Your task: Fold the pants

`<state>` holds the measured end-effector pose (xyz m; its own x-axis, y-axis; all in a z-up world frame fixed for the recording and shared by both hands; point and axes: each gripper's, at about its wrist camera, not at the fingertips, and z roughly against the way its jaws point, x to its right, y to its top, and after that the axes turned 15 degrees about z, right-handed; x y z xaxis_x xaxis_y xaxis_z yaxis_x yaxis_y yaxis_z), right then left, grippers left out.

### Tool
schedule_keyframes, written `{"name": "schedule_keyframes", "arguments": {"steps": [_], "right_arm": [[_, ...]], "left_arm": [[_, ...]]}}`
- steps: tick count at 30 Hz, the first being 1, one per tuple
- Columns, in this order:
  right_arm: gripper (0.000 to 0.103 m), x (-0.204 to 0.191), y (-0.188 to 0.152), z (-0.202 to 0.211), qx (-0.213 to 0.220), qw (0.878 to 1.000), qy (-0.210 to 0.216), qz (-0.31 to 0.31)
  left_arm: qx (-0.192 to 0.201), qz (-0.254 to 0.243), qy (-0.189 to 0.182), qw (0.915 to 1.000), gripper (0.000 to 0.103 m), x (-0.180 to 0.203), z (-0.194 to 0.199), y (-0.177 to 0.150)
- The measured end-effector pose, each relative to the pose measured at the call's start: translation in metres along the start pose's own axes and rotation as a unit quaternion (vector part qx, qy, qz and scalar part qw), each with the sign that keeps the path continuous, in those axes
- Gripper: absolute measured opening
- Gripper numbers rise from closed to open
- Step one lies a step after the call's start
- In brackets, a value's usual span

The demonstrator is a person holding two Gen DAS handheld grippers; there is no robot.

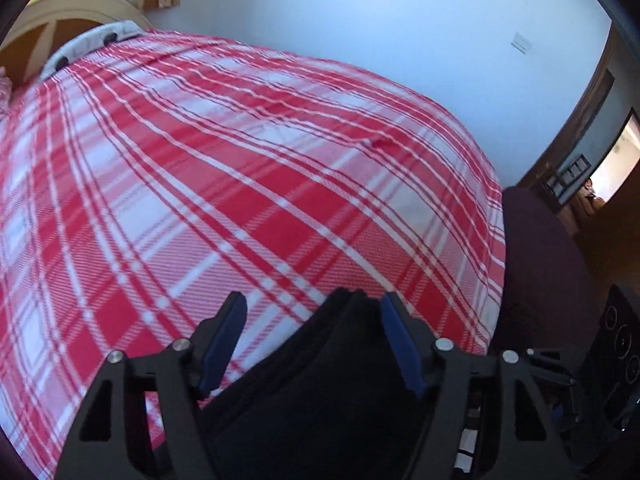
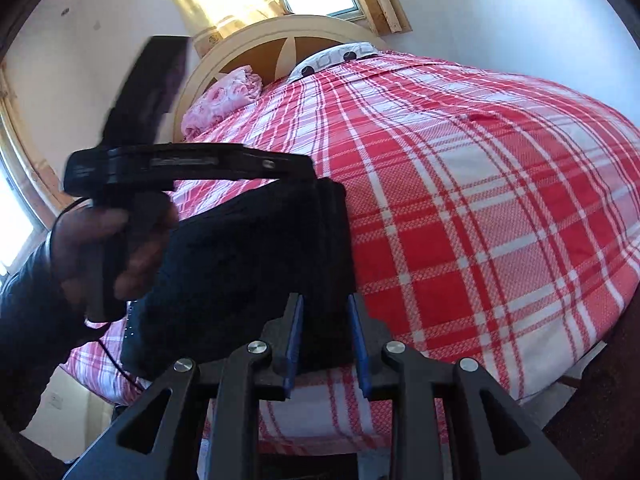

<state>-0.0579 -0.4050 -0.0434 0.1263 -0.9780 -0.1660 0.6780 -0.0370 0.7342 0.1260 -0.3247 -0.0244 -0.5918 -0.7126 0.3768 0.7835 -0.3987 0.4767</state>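
The black pants are lying bunched at the bed's near edge. The left gripper is standing wide open around fabric; the right gripper is sitting part-open astride a fold, apparently ungripped. Step in hand: taking hold. Next: closing fingers, then spreading the garment flat.

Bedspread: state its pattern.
Red and white plaid bedspread, clearest in the right wrist view.

No readable text, label, brand, number or sign appeared in either view. The black body of the left handheld gripper, seen from the right wrist camera, carried a strip of pale markings along its side, but it was too blurred to make out.
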Motion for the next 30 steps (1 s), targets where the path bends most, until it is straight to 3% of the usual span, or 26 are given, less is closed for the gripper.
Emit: {"name": "schedule_keyframes", "arguments": {"steps": [2,5,6,8,10,12,13,16,18,21,25,27,28,30], "right_arm": [[0.027,0.001,-0.003,-0.001,0.000,1.000,-0.005,0.004],[0.027,0.002,-0.008,-0.003,-0.006,1.000,0.014,0.000],[0.027,-0.001,-0.009,-0.004,-0.007,1.000,0.007,0.011],[0.013,-0.004,-0.011,-0.004,-0.010,1.000,0.003,0.021],[0.010,-0.004,-0.009,0.001,-0.008,1.000,0.003,0.023],[0.009,-0.005,-0.006,0.006,-0.017,0.999,0.000,0.031],[0.009,-0.006,-0.006,0.008,-0.023,0.999,-0.007,0.037],[0.009,-0.001,-0.016,0.002,-0.051,0.998,-0.020,0.026],[0.009,0.004,-0.025,-0.007,-0.058,0.998,-0.018,0.009],[0.009,0.006,-0.029,-0.009,-0.047,0.999,-0.014,0.010],[0.012,0.024,-0.033,-0.008,-0.041,0.999,0.023,-0.027],[0.024,0.029,-0.031,-0.003,-0.036,0.999,0.021,-0.035],[0.036,0.030,-0.029,0.001,-0.032,0.999,0.010,-0.035],[0.043,0.029,-0.024,0.010,-0.021,0.999,-0.021,-0.023]], "left_arm": [[-0.003,-0.004,-0.004,1.0000,0.065,0.005,-0.002,0.000],[-0.023,-0.012,-0.029,0.9992,0.027,0.011,-0.006,-0.001],[-0.022,-0.025,-0.026,0.9991,0.025,0.016,-0.008,-0.003],[-0.010,-0.053,-0.012,0.9985,0.016,0.026,-0.007,-0.005],[0.000,-0.058,-0.014,0.9982,0.007,0.031,0.000,-0.001],[0.011,-0.059,-0.027,0.9978,0.006,0.037,0.007,0.006],[0.020,-0.074,-0.015,0.9970,0.001,0.043,0.006,0.006],[0.023,-0.089,0.009,0.9957,0.001,0.043,-0.012,0.008],[0.012,-0.076,0.007,0.9970,0.001,0.034,-0.029,0.005],[0.032,-0.064,-0.008,0.9974,0.001,0.027,-0.036,-0.004],[0.042,-0.048,-0.023,0.9977,0.001,0.028,-0.026,0.000],[0.063,-0.047,-0.017,0.9967,0.001,0.029,-0.007,0.002],[0.075,-0.050,-0.013,0.9958,0.002,0.029,0.005,0.001],[0.095,-0.047,-0.004,0.9944,0.014,0.024,0.025,-0.003]]}}
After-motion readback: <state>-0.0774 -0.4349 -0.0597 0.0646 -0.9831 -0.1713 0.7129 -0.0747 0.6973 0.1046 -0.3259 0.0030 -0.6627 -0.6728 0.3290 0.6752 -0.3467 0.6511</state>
